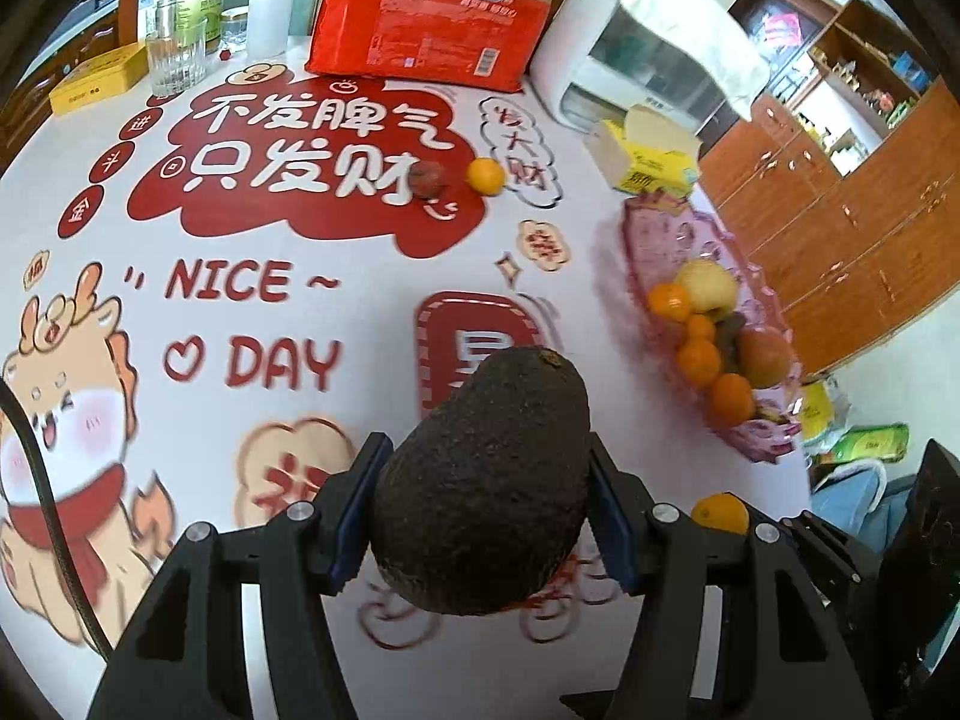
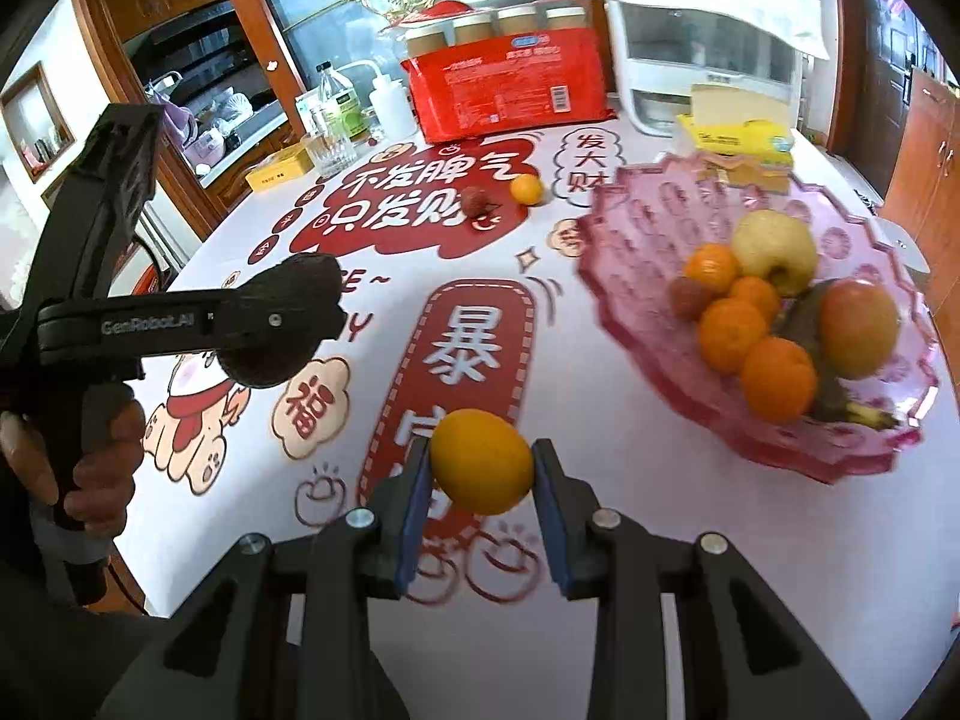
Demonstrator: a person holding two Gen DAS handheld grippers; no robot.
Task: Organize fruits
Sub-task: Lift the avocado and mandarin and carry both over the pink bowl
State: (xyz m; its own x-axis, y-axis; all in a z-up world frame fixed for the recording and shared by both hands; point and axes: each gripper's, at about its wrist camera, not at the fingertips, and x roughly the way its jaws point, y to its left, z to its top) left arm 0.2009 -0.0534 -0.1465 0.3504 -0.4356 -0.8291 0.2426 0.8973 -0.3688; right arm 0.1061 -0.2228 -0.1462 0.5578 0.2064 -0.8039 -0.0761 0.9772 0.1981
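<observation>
My left gripper (image 1: 486,510) is shut on a dark avocado (image 1: 486,480) and holds it above the table; it also shows in the right wrist view (image 2: 282,324) at the left. My right gripper (image 2: 483,480) is shut on an orange (image 2: 483,461), held above the table left of the pink fruit bowl (image 2: 636,276). The bowl holds several oranges, a yellow apple (image 2: 774,252) and other fruit. A small orange (image 1: 486,176) and a reddish lychee (image 1: 429,179) lie on the table farther back.
A red package (image 1: 420,18), a white appliance (image 1: 636,42), a yellow tissue box (image 1: 648,150), a glass (image 1: 174,57), bottles and a yellow tin (image 1: 99,78) stand along the table's far edge. Wooden cabinets are to the right.
</observation>
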